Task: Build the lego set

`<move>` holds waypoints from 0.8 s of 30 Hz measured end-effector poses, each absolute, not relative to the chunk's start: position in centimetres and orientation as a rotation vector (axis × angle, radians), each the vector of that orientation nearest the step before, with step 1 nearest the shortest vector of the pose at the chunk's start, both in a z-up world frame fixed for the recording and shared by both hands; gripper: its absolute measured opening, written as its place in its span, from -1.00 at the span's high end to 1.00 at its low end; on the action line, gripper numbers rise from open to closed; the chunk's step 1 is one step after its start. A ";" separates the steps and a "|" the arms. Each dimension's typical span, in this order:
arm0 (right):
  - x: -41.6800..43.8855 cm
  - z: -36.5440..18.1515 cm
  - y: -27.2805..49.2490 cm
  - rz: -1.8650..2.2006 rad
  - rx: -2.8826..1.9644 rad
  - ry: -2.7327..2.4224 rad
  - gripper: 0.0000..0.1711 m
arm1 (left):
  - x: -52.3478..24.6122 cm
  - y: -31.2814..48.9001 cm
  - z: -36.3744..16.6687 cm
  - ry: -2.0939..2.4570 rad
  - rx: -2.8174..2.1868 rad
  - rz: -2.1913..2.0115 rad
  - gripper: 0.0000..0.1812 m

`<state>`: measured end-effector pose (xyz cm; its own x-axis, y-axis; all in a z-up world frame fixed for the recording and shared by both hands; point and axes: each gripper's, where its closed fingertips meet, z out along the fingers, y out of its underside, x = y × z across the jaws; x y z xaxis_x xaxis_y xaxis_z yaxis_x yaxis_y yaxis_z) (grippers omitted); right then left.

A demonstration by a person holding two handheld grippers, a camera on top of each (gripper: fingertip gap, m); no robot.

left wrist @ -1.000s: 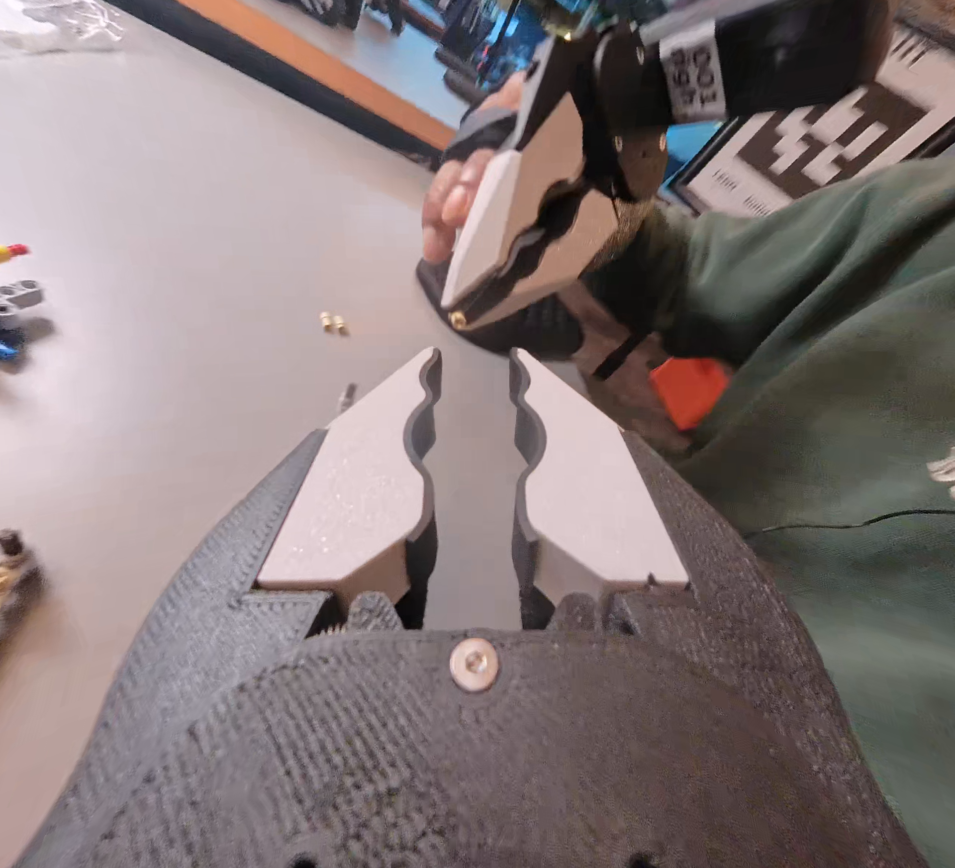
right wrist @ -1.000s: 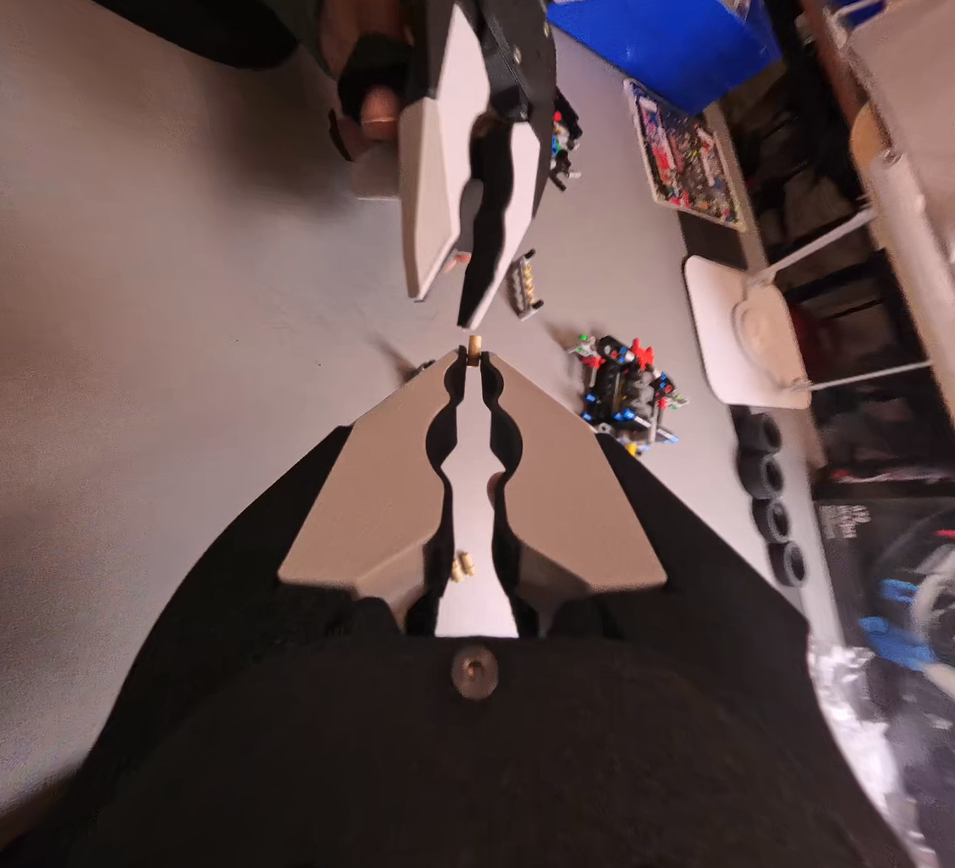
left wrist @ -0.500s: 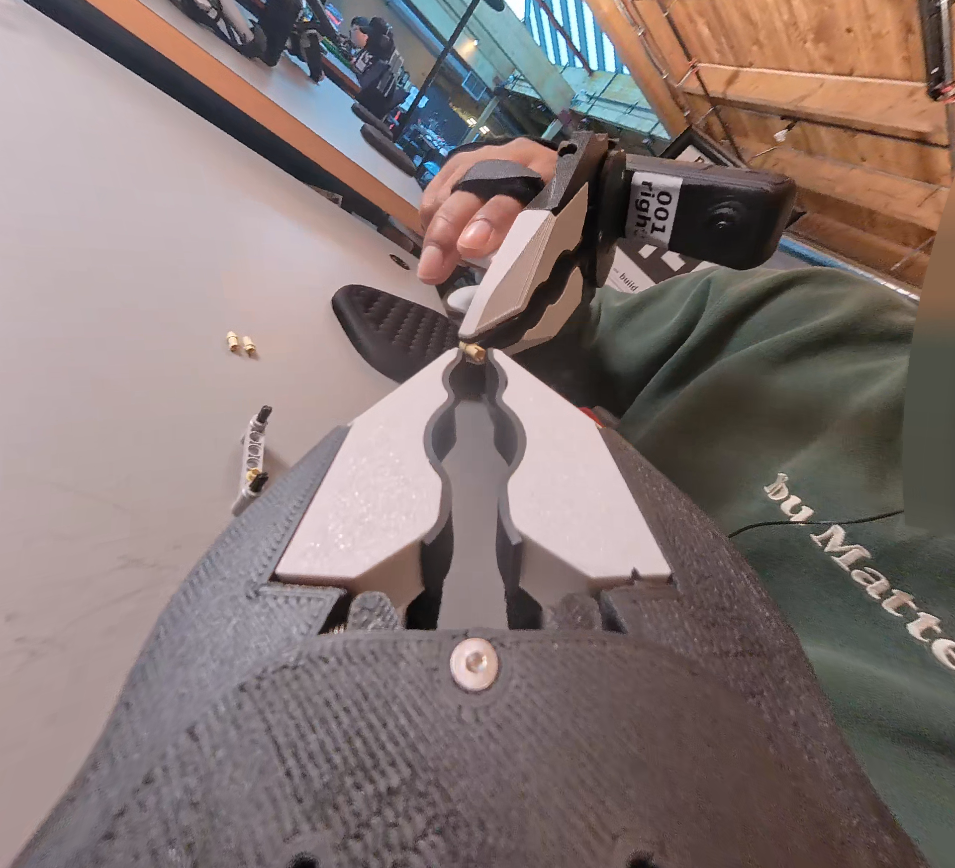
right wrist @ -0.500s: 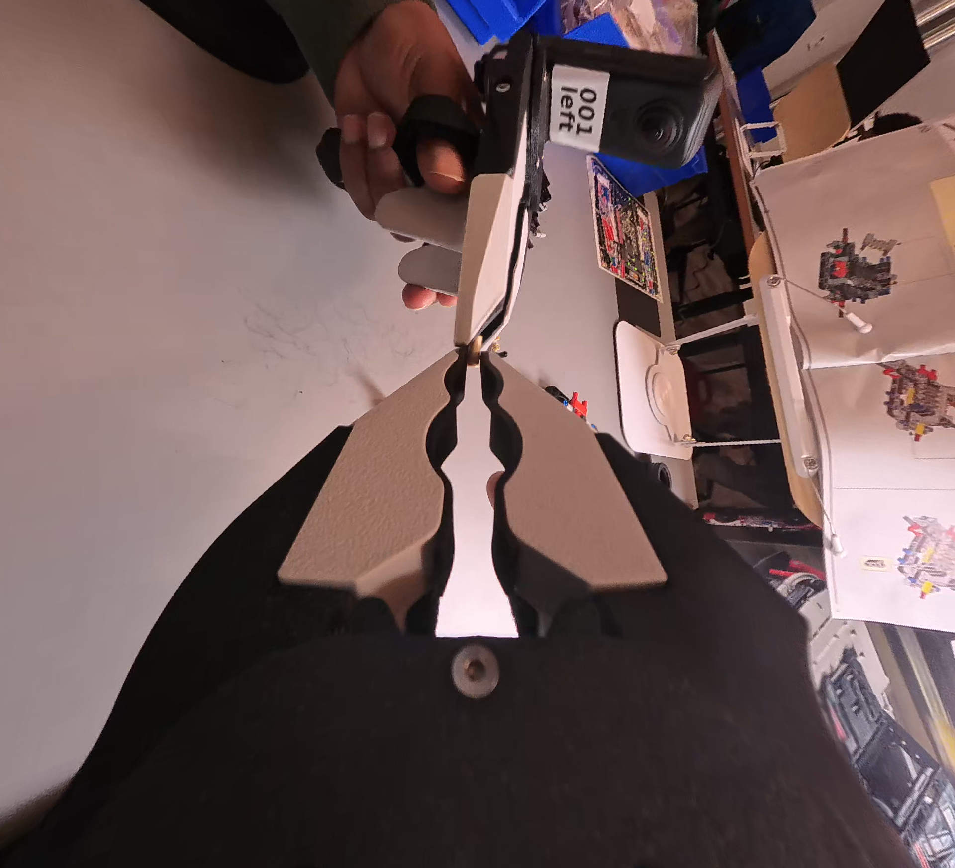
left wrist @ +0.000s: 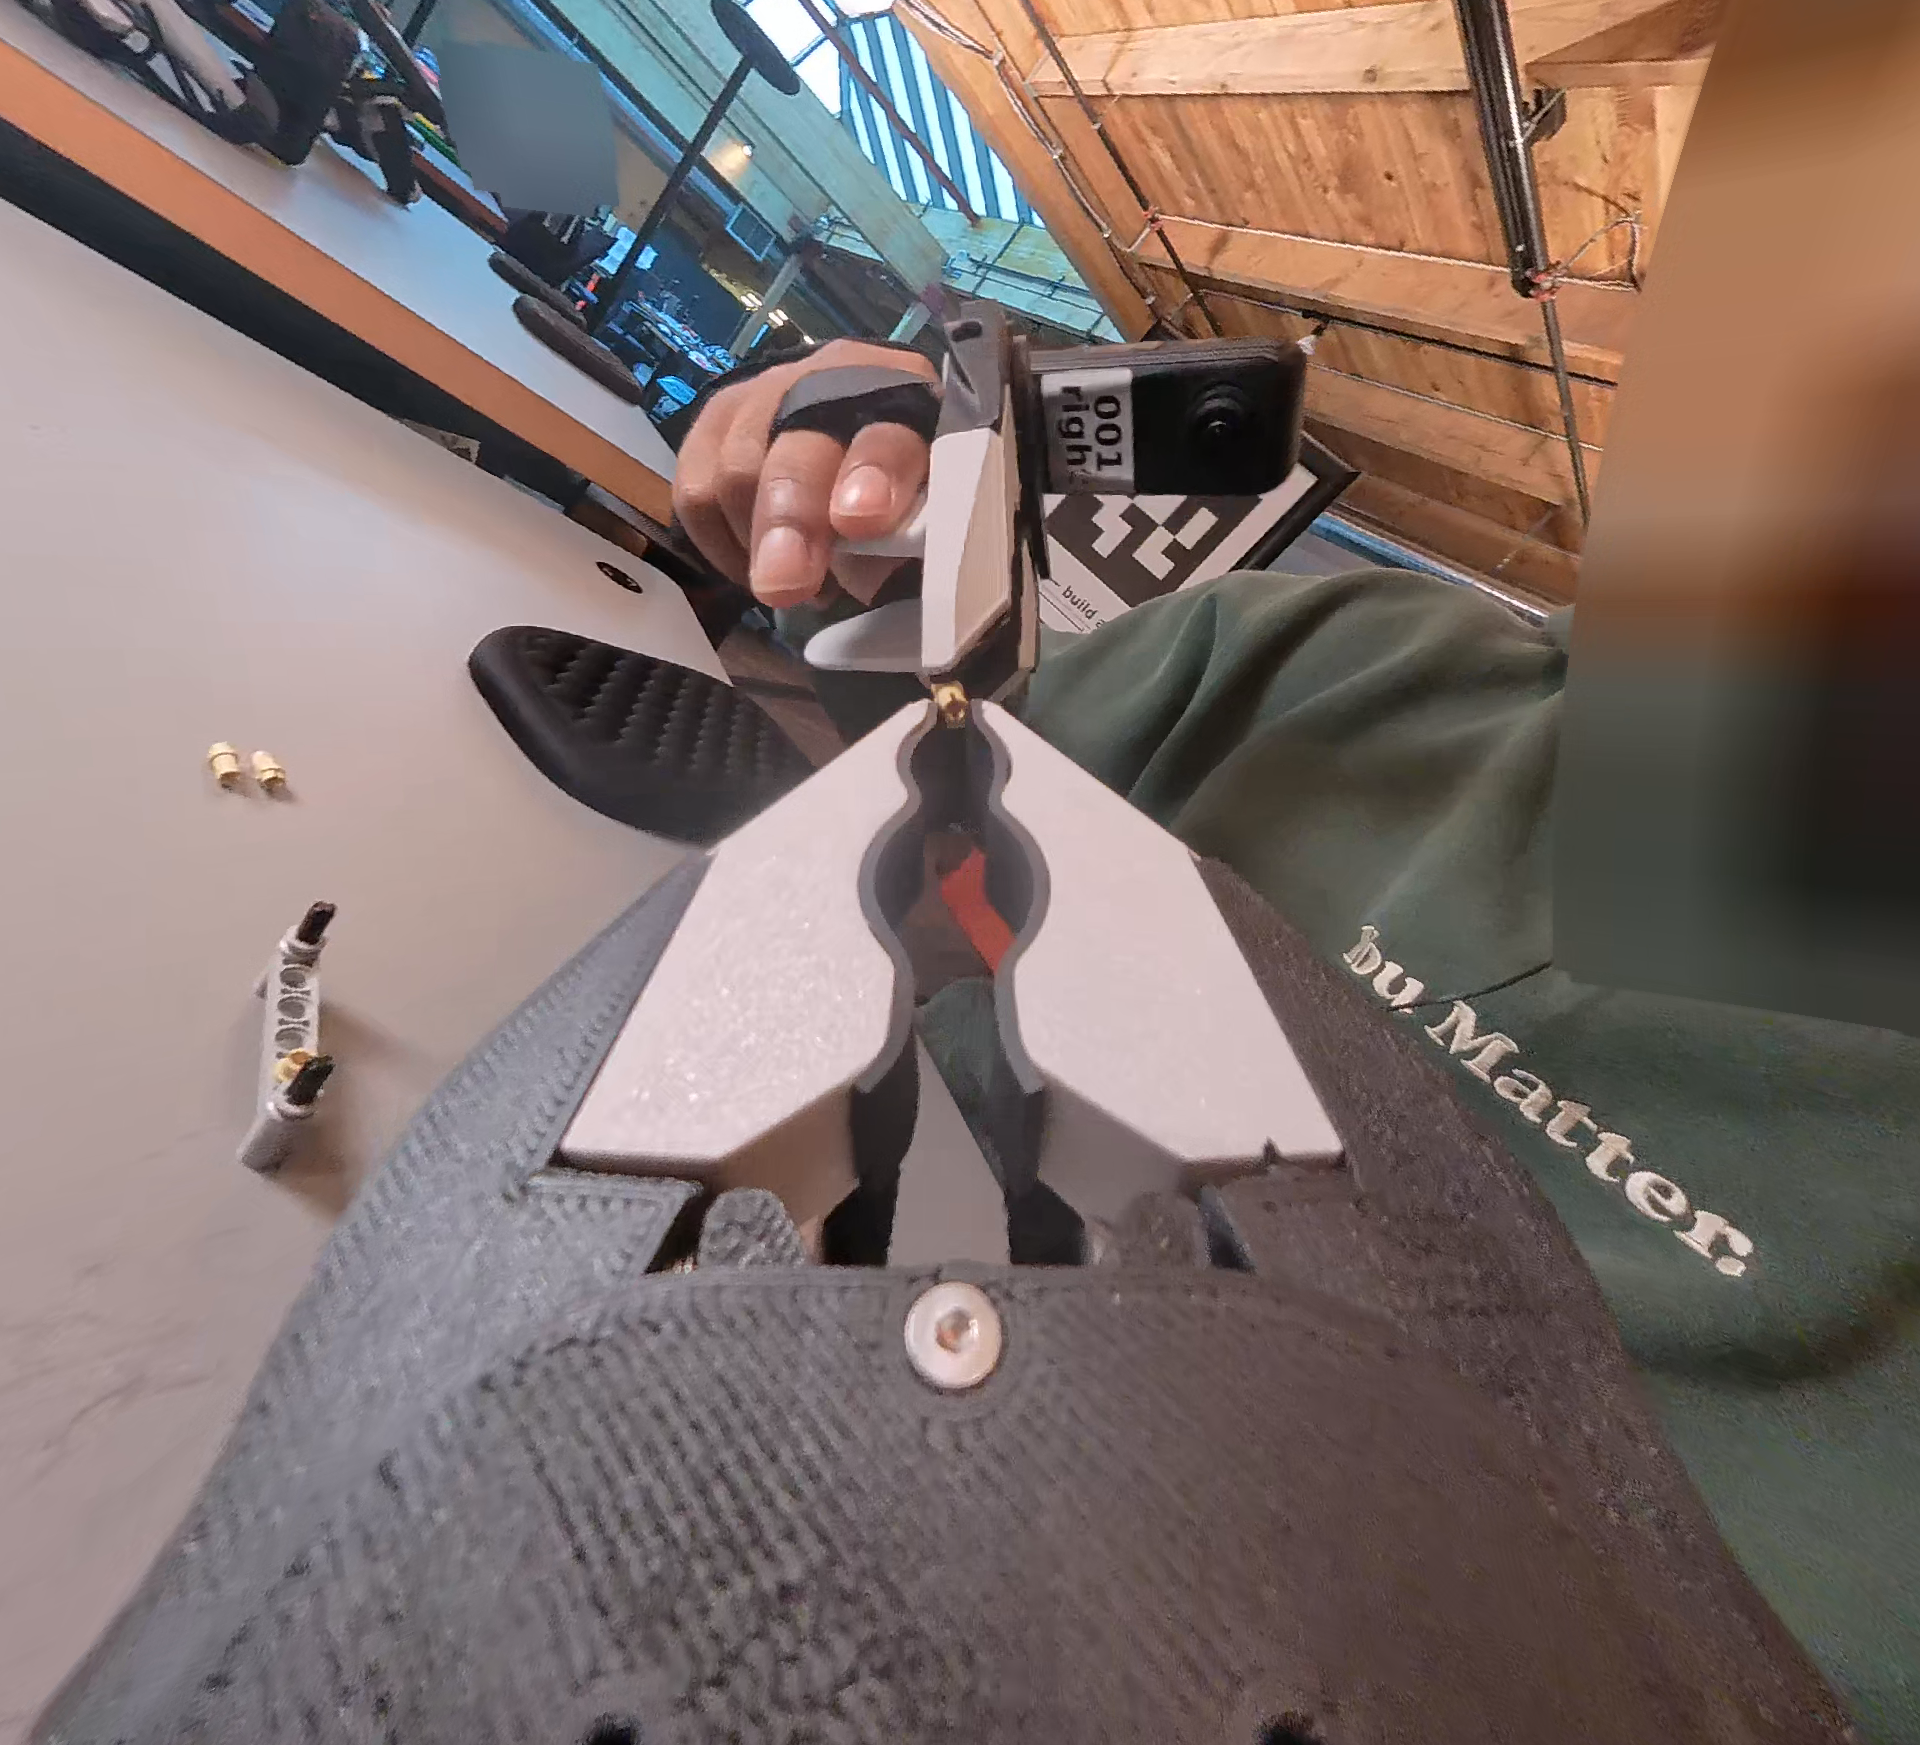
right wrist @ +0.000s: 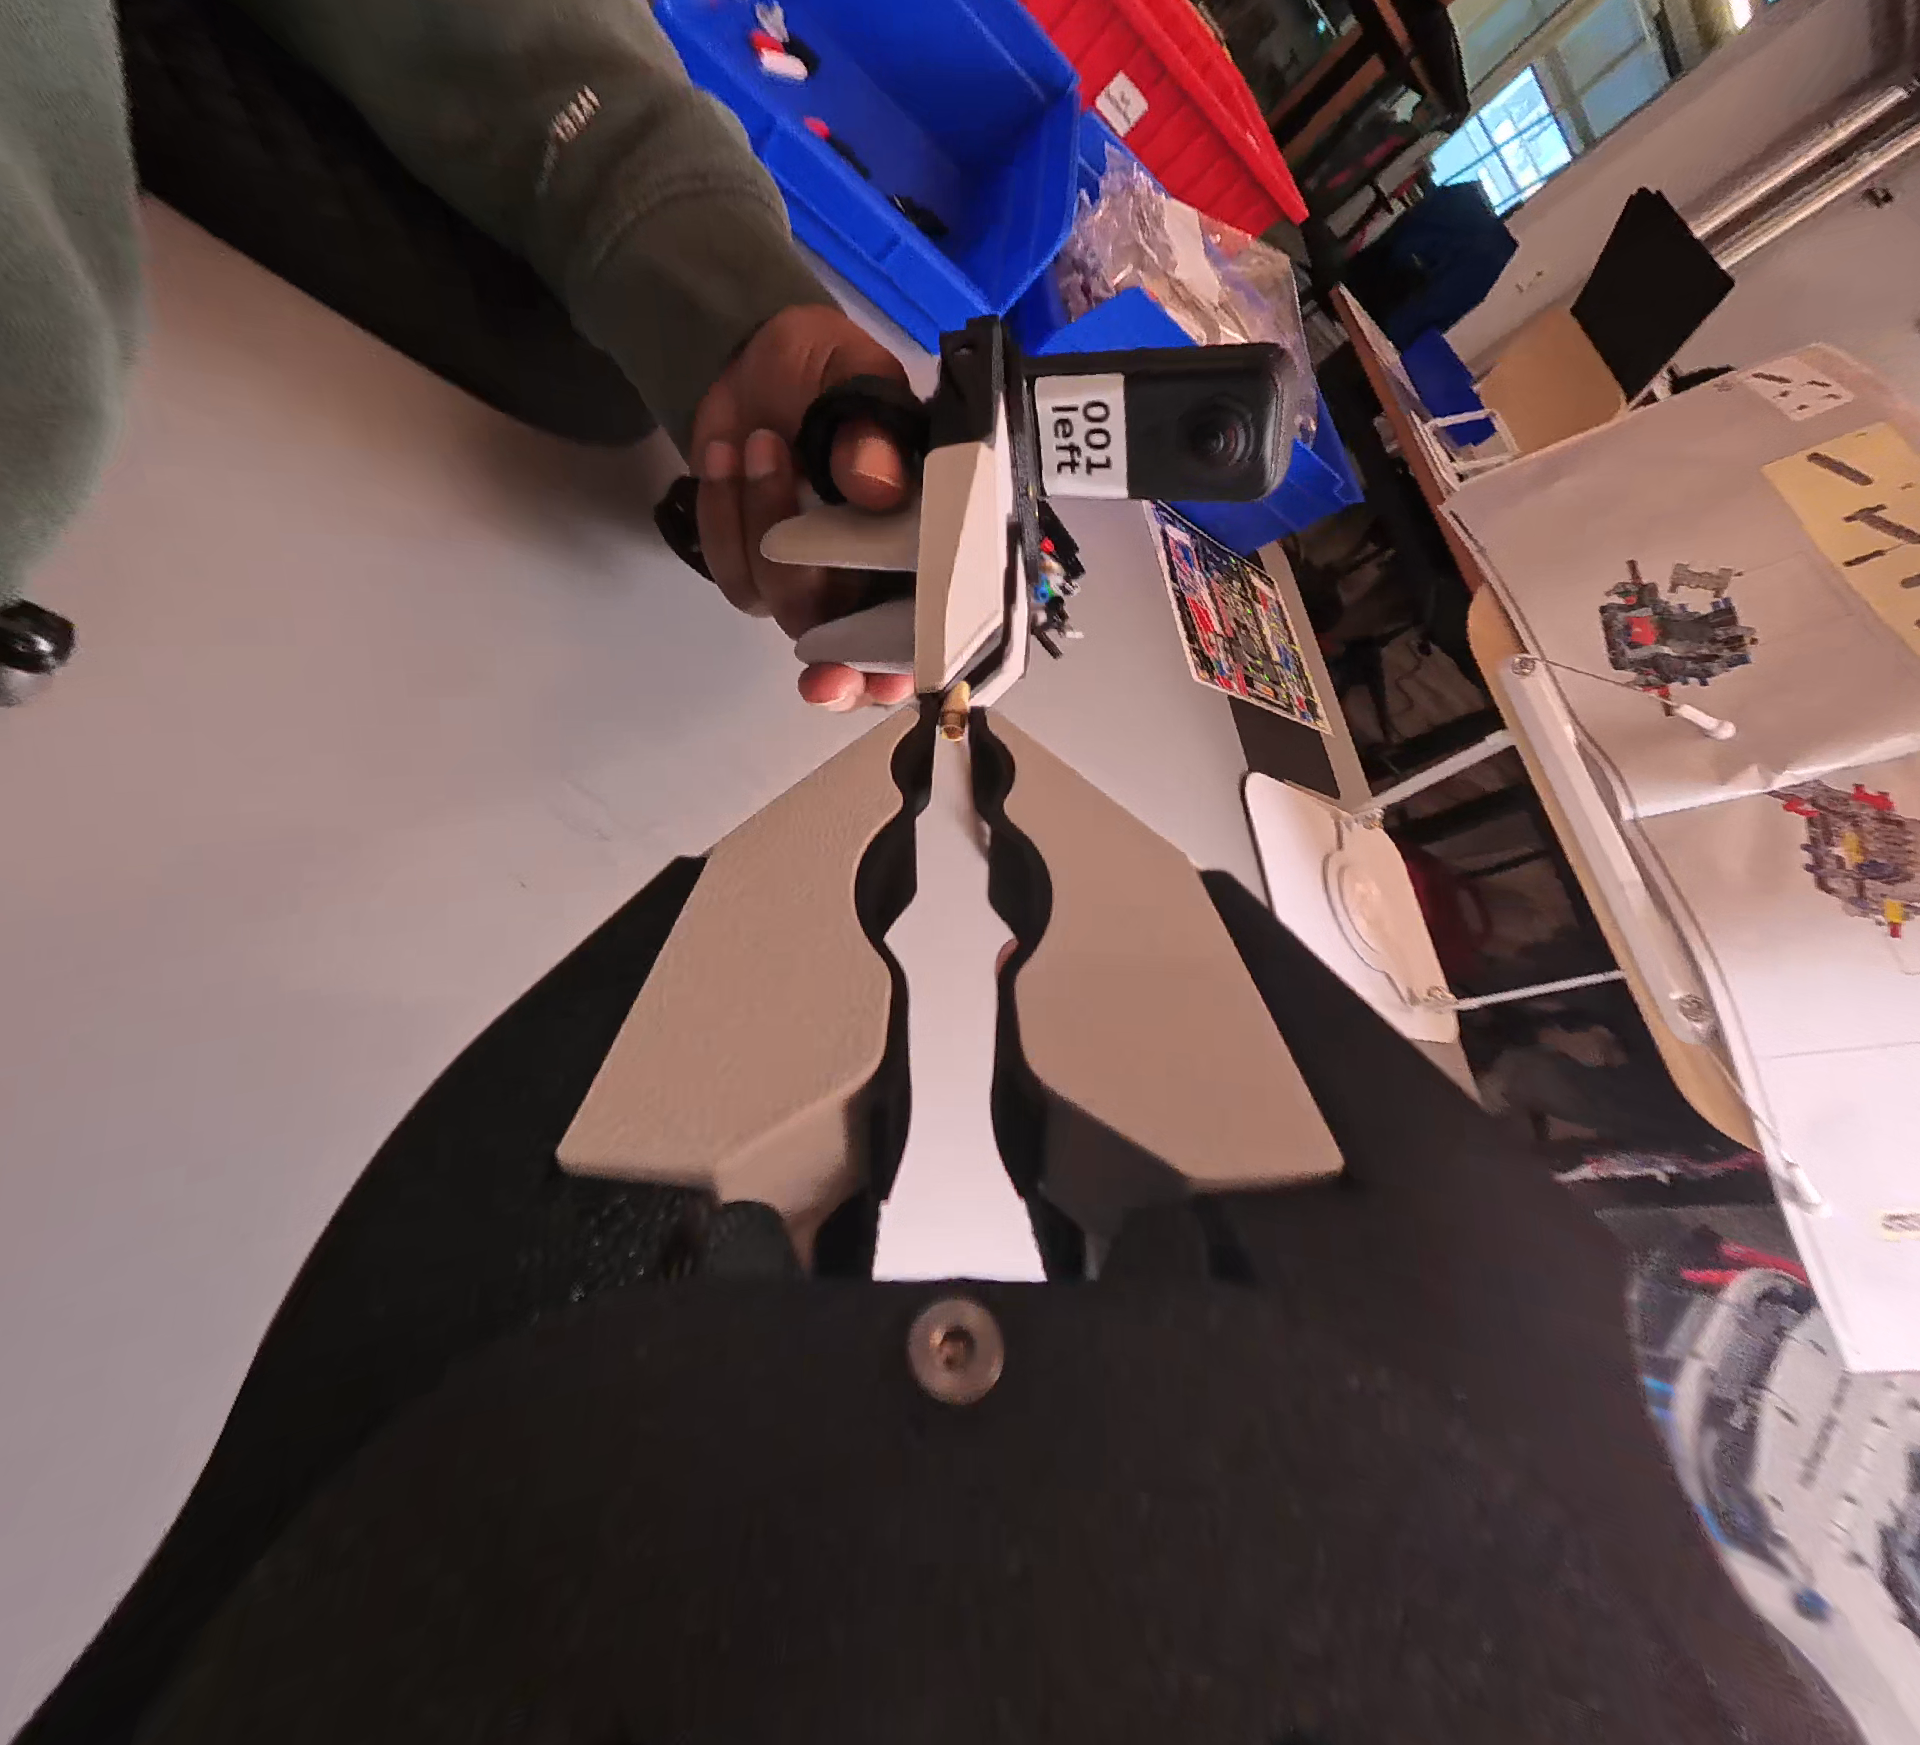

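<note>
Lego's tan pin (left wrist: 951, 704) sits pinched between both grippers' tips, up off the counter (left wrist: 208, 552); I judge it light, stiff and slippery, best held by its ends. To my left lie two spare pins (left wrist: 245, 767) and a grey beam (left wrist: 291, 1035); left gripper (left wrist: 951, 729) and right gripper (right wrist: 951, 739) fingers are pressed nearly together on it, nothing between.
</note>
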<state>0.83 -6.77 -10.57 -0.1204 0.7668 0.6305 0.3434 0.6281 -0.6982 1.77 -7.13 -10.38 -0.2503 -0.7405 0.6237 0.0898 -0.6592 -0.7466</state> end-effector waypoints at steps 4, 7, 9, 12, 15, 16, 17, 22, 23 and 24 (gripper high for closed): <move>0.8 -10.3 -7.5 0.545 -0.906 -1.715 0.95 | 1.8 -7.8 -10.1 0.831 -1.427 -1.995 0.97; 0.8 -10.2 -7.6 0.567 -0.906 -1.712 0.96 | 1.8 -7.9 -10.0 0.832 -1.419 -2.013 0.97; 0.8 -10.2 -7.6 0.578 -0.921 -1.711 0.96 | 1.8 -7.9 -10.0 0.821 -1.420 -2.021 0.97; 0.8 -10.4 -7.3 0.582 -0.961 -1.723 0.96 | 1.8 -7.6 -10.2 0.799 -1.432 -2.014 0.96; 0.9 -10.7 -7.2 0.578 -0.988 -1.752 0.96 | 1.5 -7.1 -10.1 0.768 -1.433 -2.005 0.89; 0.9 -10.7 -7.2 0.574 -0.991 -1.760 0.96 | 1.5 -7.0 -10.1 0.766 -1.441 -2.000 0.90; 0.8 -10.8 -7.2 0.569 -0.993 -1.766 0.96 | 1.5 -7.0 -10.4 0.773 -1.456 -1.986 0.90; 0.7 -10.8 -7.2 0.551 -0.992 -1.786 0.96 | 1.6 -7.1 -10.3 0.787 -1.457 -1.961 0.96; 0.7 -10.7 -7.2 0.557 -0.990 -1.781 0.96 | 1.6 -7.1 -10.2 0.786 -1.452 -1.966 0.96; 0.6 -10.5 -7.2 0.564 -0.984 -1.769 0.96 | 1.5 -7.1 -10.1 0.780 -1.445 -1.976 0.97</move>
